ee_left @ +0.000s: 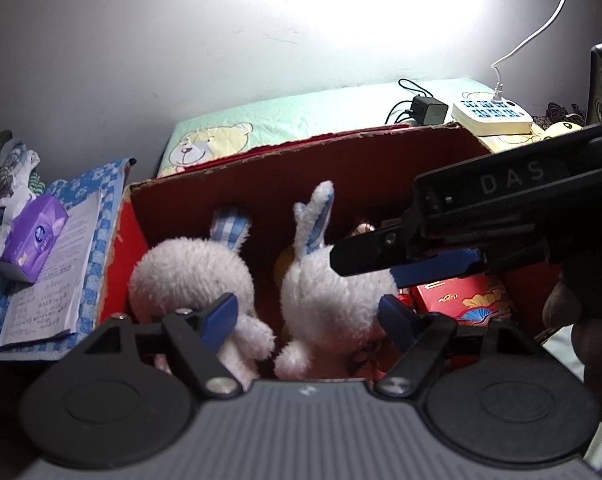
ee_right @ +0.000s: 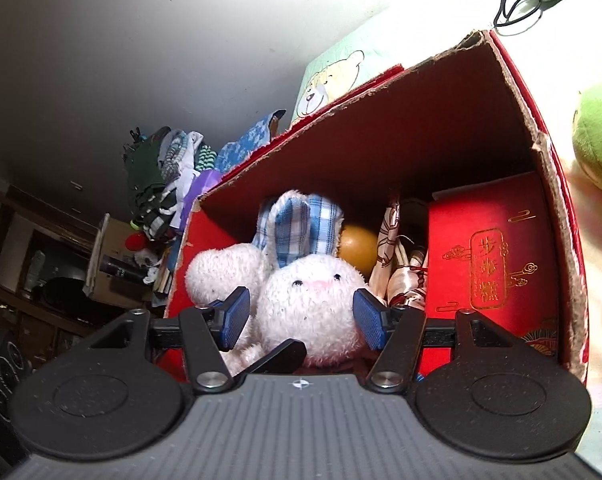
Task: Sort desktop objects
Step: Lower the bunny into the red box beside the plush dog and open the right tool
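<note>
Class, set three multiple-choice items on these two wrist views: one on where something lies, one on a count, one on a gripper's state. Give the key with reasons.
1. Where is the orange ball?
A. inside the red cardboard box
B. on the bear-print cloth
C. beside the tissue pack

2. How many white plush rabbits are in the box?
A. one
B. two
C. four

3. How is the right gripper?
A. shut on the ball
B. open around a rabbit's head
C. out of view

Key: A, it sits behind the facing rabbit; B, a second rabbit lies beside it; B, both pads flank the head with gaps.
</note>
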